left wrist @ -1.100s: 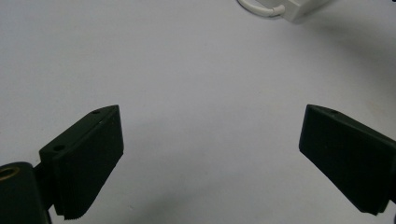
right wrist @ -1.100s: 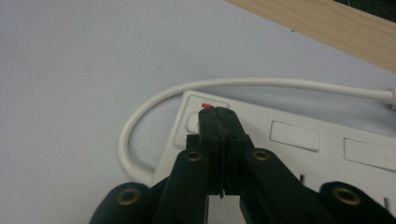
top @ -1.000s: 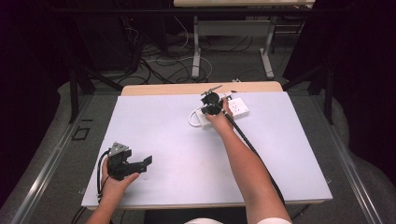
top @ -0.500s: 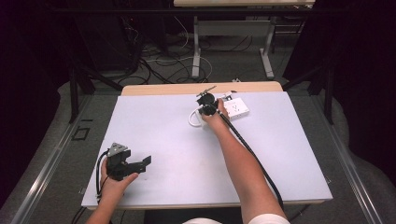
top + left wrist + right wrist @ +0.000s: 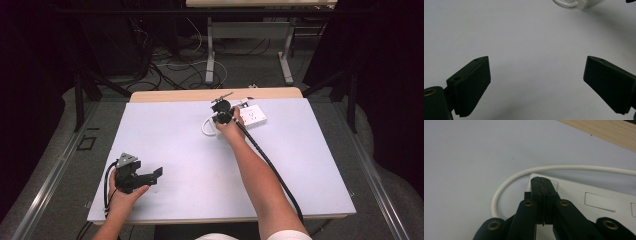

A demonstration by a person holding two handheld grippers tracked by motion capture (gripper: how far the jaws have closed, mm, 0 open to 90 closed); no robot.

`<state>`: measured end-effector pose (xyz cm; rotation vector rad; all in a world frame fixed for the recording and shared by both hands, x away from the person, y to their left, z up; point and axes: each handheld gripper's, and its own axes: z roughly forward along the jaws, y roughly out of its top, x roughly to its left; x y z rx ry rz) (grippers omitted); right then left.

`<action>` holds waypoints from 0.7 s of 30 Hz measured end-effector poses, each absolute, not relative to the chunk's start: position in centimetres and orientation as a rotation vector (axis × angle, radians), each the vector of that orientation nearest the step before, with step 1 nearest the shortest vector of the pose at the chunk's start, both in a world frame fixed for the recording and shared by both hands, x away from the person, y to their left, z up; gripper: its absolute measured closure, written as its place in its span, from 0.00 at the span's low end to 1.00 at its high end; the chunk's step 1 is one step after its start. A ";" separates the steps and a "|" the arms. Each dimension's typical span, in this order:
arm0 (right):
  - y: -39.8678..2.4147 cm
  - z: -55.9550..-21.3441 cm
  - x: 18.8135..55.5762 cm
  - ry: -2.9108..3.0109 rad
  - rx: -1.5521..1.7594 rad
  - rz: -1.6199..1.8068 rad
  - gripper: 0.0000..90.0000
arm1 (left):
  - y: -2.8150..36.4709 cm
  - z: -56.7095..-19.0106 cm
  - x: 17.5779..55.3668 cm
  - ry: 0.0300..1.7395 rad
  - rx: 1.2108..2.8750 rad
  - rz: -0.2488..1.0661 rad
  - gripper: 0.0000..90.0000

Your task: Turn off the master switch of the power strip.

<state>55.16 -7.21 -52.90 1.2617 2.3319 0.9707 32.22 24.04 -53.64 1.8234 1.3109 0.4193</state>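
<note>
A white power strip (image 5: 253, 116) lies near the far edge of the pale table (image 5: 175, 135), right of the middle, with its white cord (image 5: 206, 126) curling out from its left end in a loop on the tabletop. In the right gripper view the strip (image 5: 599, 197) shows flat socket faces, and the cord (image 5: 506, 182) bends round from its corner and runs off along the far side, toward the bare wooden strip of table edge (image 5: 604, 130).

The right gripper (image 5: 221, 111) is held out at arm's length over the strip's left end. In its own view the right gripper (image 5: 543, 186) has both jaws pressed flat together, nothing between them, and their tips sit over the corner of the strip where the cord leaves; whether they touch the plastic I cannot tell.

The left gripper (image 5: 150, 175) rests low at the near left corner of the table, well apart from the strip. In its view the left gripper (image 5: 536, 80) has its jaws spread wide over bare tabletop, holding nothing, with the cord loop (image 5: 564, 3) far off at the top edge.
</note>
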 end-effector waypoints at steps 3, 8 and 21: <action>-7.4 -52.7 55.0 2.338 1.246 0.928 0.98 | 24.1 -53.5 32.2 1.307 1.838 0.412 0.08; -7.4 -52.2 54.8 2.334 1.241 0.945 0.96 | 24.0 -53.6 32.0 1.310 1.829 0.419 0.08; -7.6 -51.1 54.3 2.331 1.208 0.916 0.81 | 24.1 -53.5 31.9 1.309 1.835 0.426 0.08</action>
